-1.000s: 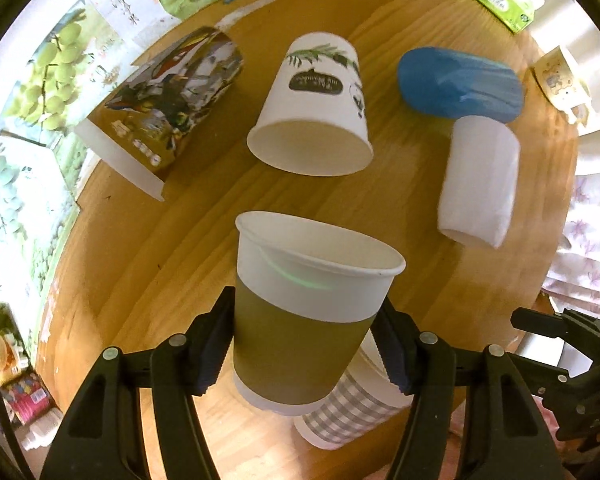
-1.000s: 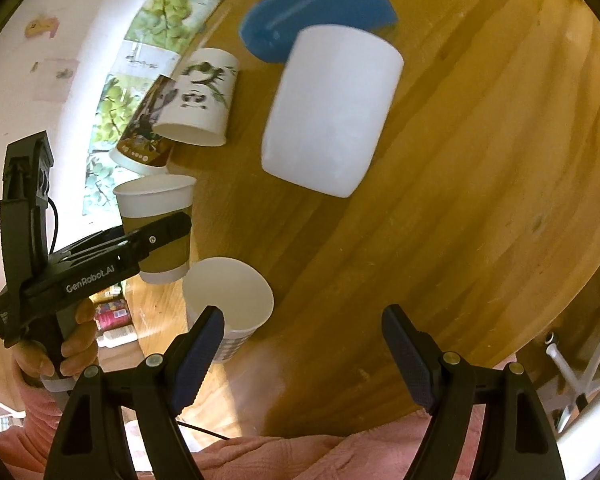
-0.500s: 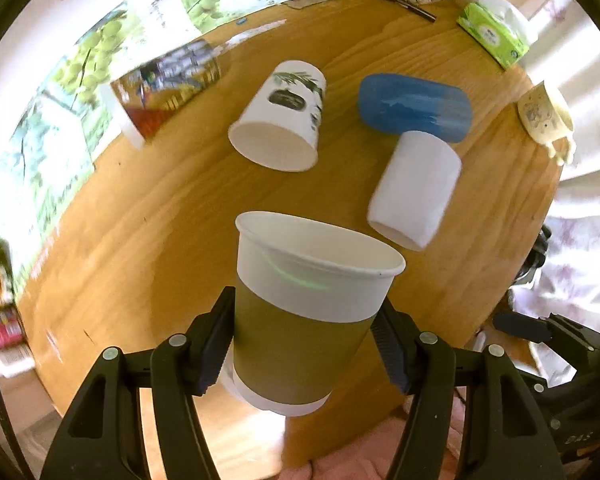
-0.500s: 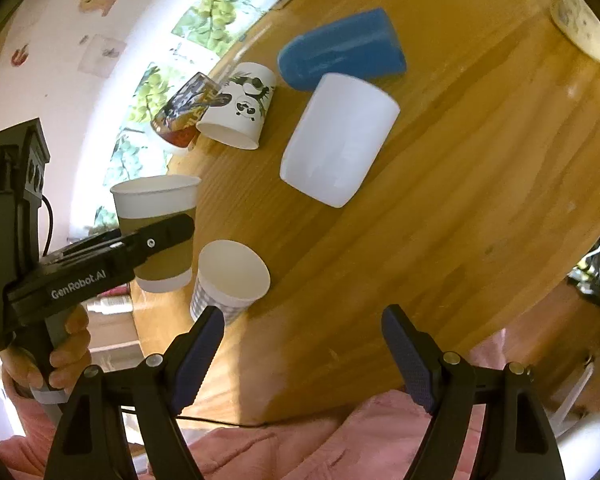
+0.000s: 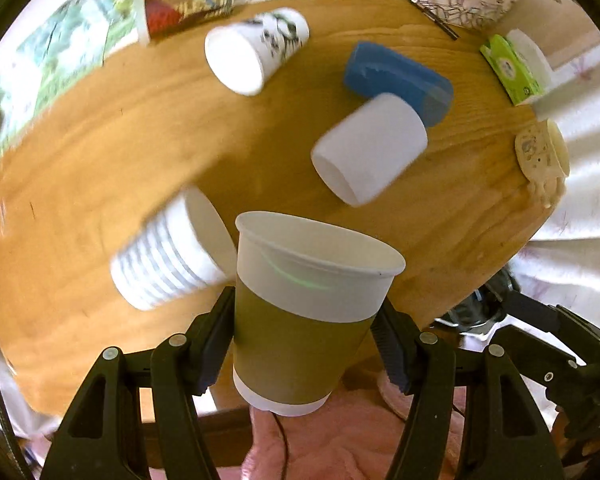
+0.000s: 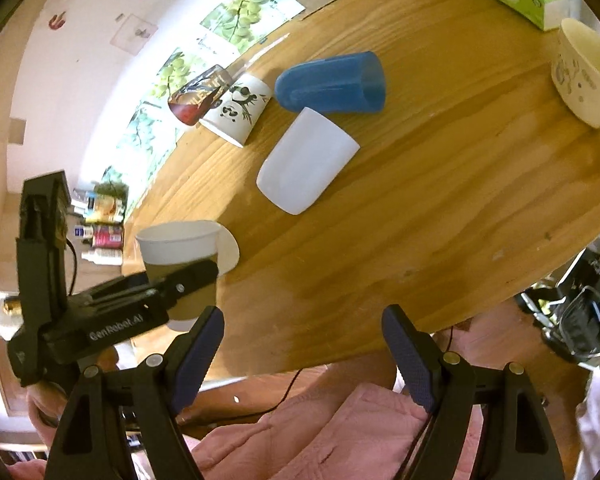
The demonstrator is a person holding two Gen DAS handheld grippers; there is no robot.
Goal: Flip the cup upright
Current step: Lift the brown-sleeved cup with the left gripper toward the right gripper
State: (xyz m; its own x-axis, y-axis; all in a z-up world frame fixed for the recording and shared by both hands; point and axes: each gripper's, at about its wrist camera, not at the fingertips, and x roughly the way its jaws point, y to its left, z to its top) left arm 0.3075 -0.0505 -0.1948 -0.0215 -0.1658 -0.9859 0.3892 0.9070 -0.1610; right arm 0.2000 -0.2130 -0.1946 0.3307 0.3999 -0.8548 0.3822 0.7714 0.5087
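The left gripper (image 5: 304, 342), marked "GenRobot.AI", clamps the olive-sleeved paper cup (image 5: 306, 312) mouth-up in the air at the round wooden table's (image 6: 440, 184) near edge. The right gripper's (image 6: 302, 346) fingers stand apart, empty. Beyond lie a striped cup (image 5: 172, 252), white cup (image 6: 306, 166), blue cup (image 6: 332, 82) and panda-print cup (image 6: 238, 108).

Both wrist views overlook the shared table (image 5: 100, 152)

Checked cup (image 5: 172, 256) motion-blurred in my left wrist view and mostly hidden behind my held brown-sleeved cup (image 6: 182, 264) in the right, far printed cups smeared, mug (image 6: 584, 68) cut by frame edge, shelf bottles too small to read.
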